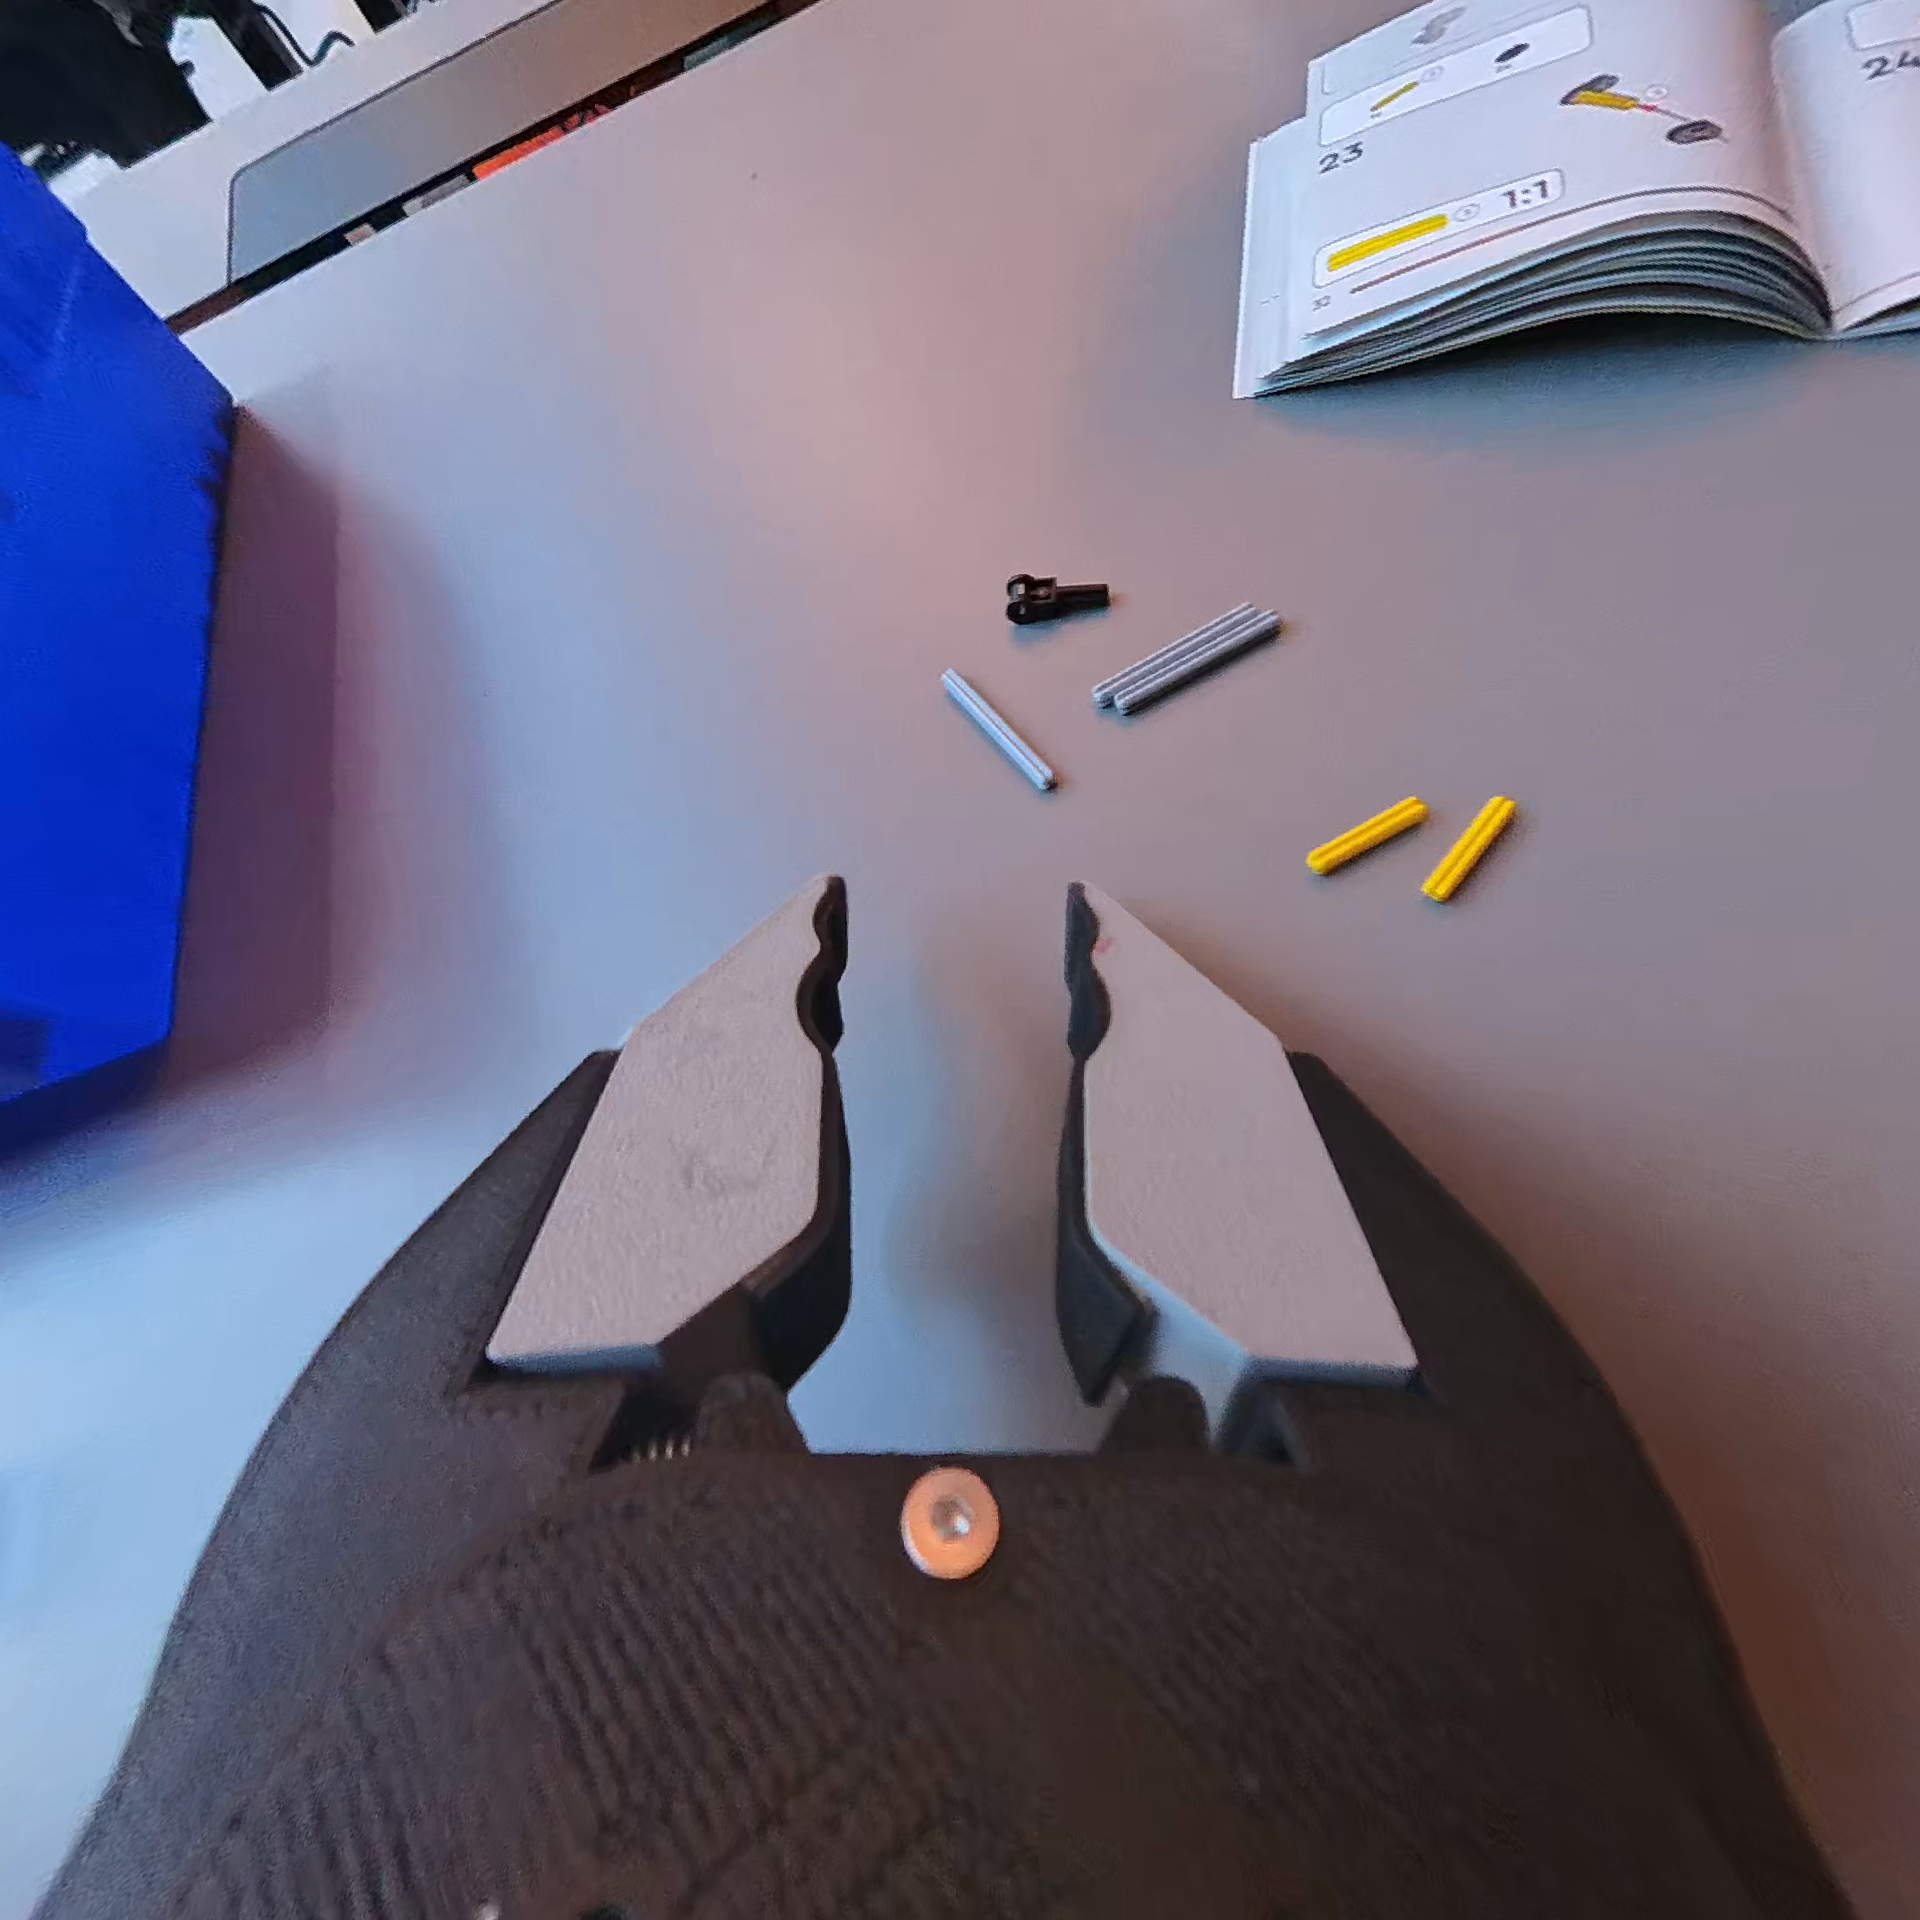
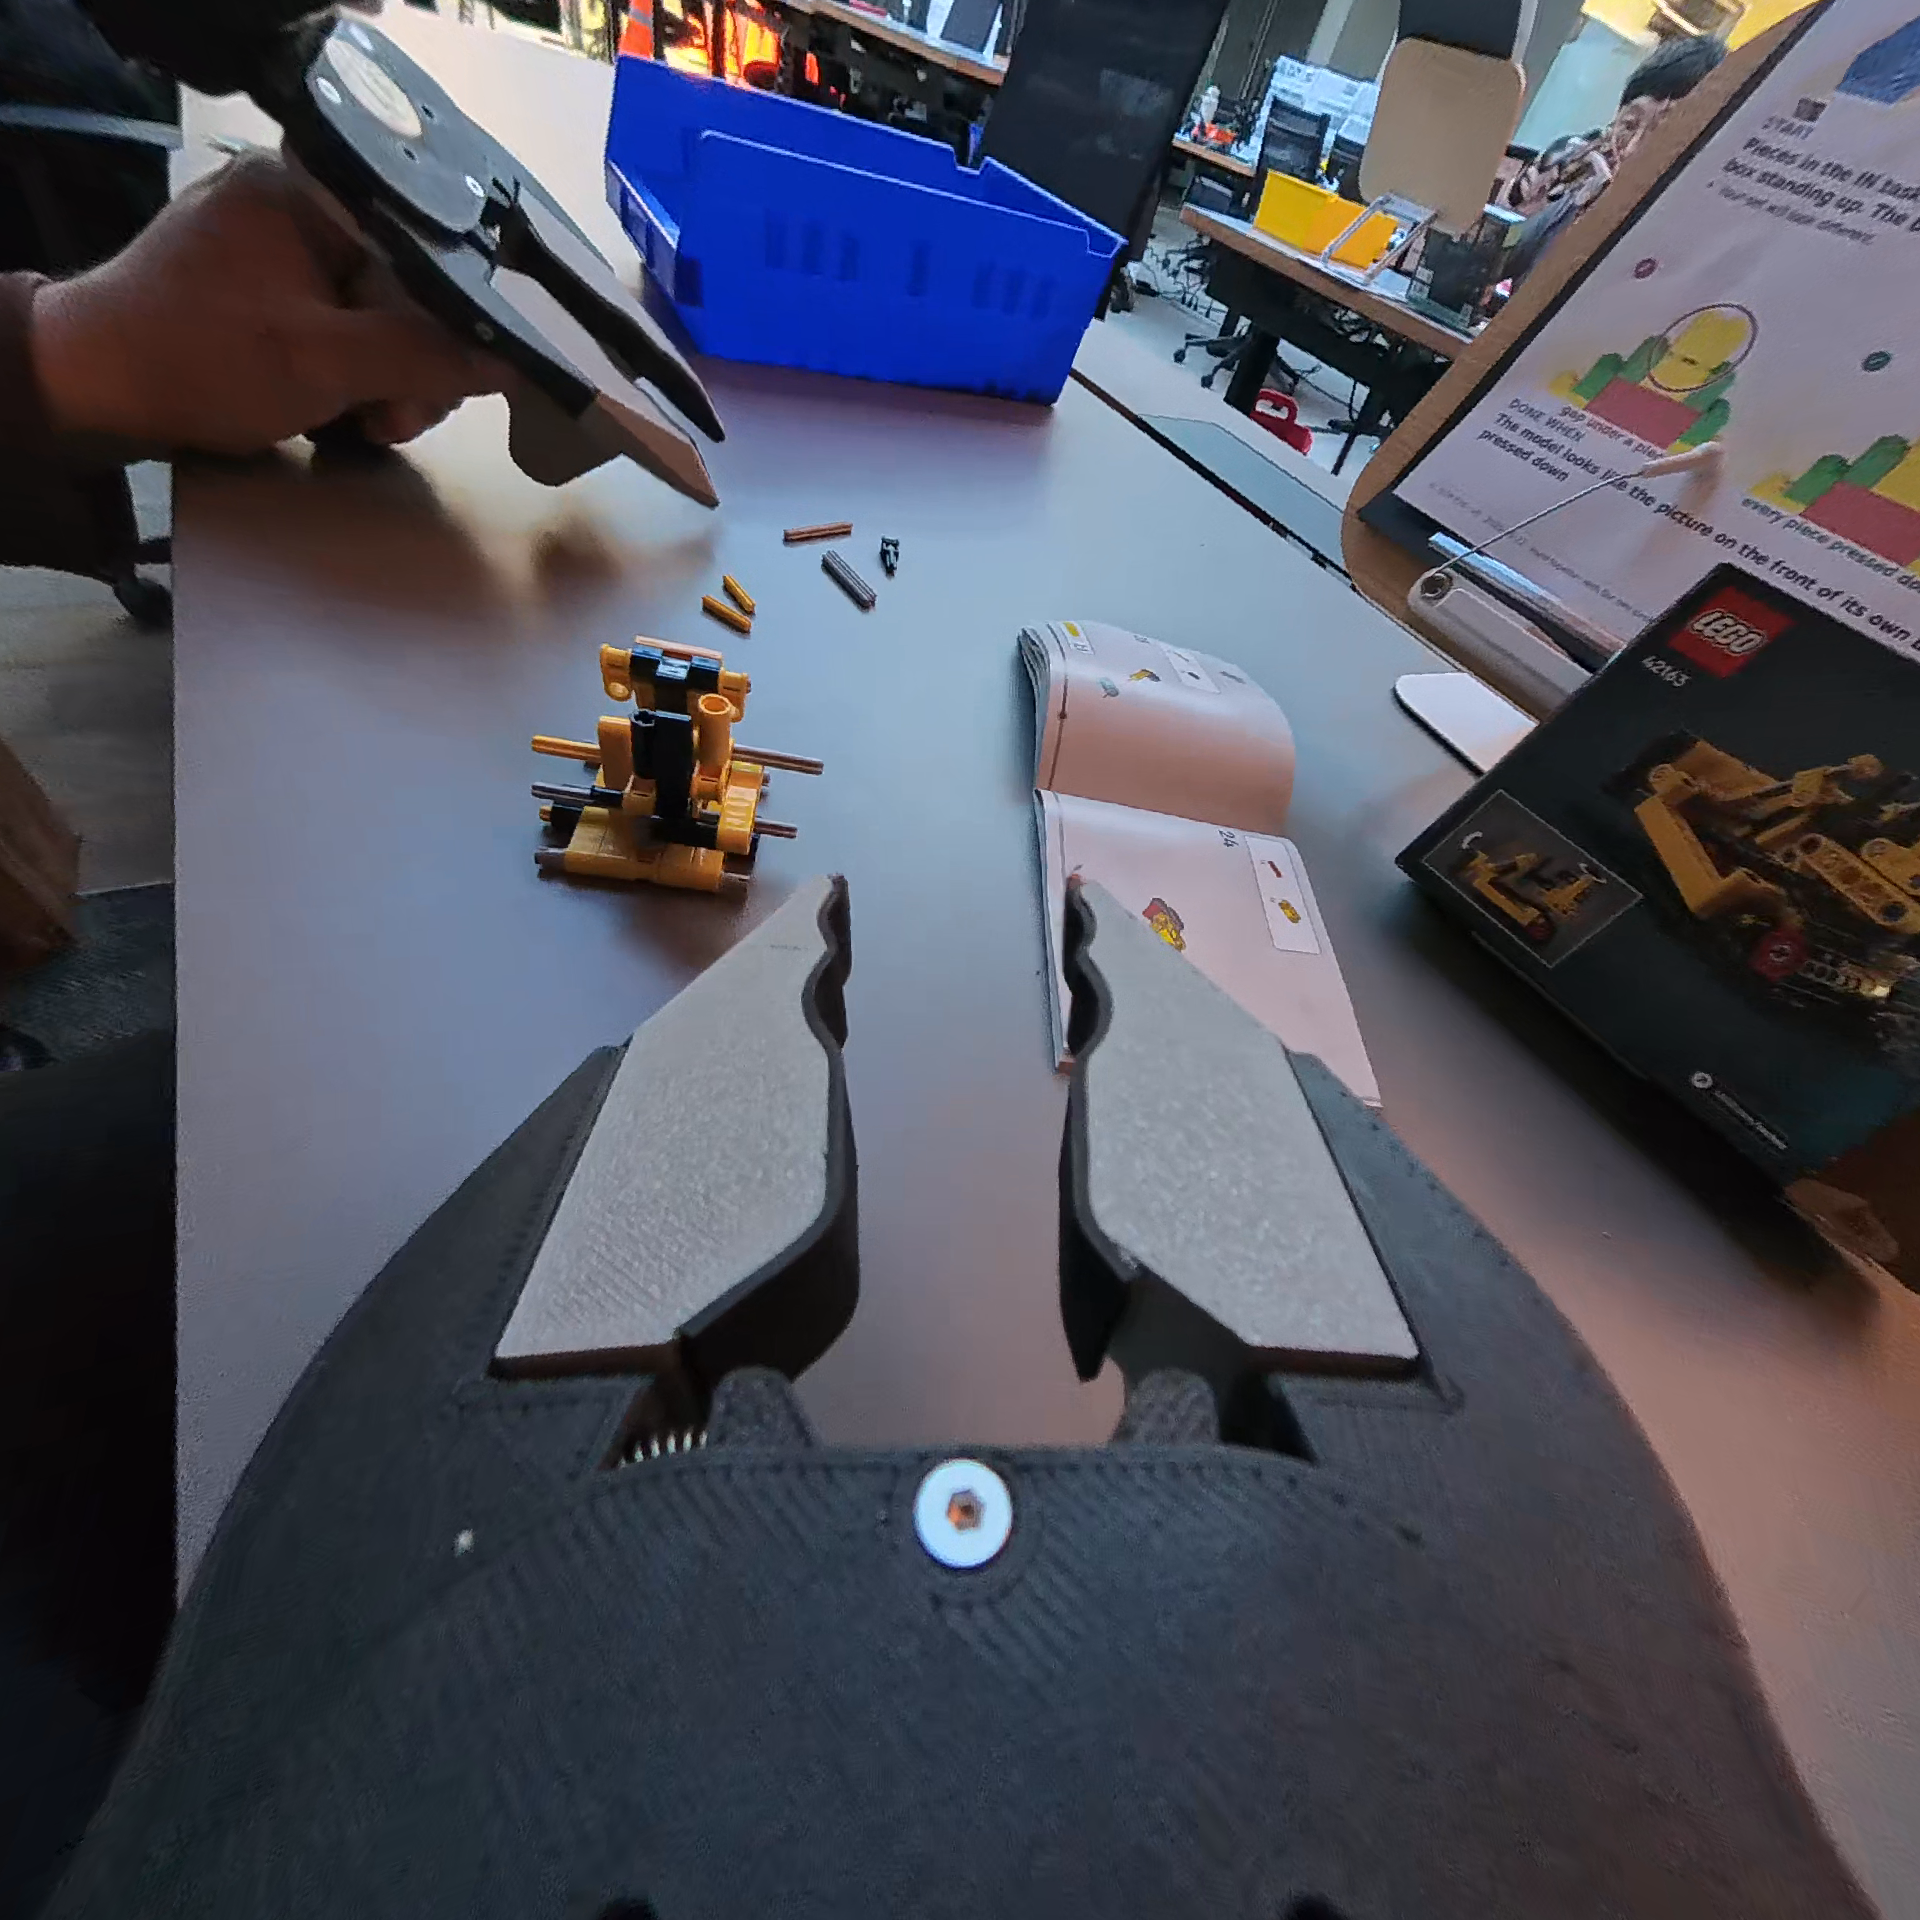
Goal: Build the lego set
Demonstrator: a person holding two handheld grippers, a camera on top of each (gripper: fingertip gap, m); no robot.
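Note:
In the left wrist view my left gripper is open and empty, low over the grey table. Just ahead of it lie a light grey axle, a pair of darker grey axles, a small black connector and two yellow axles. In the right wrist view my right gripper is open and empty. A partly built yellow and black model stands ahead to its left. The left gripper, held in a hand, hovers beyond the model near the loose axles.
An open instruction booklet lies right of the model; it also shows in the left wrist view. The set's box lies at the right, with a sign board behind it. A blue bin stands at the far end. Spacing between my two grippers at the tips: around 30 cm. The small black connector is about 8 cm from my left fingertips and 30 cm from my right. Seen from the right wrist view as well.

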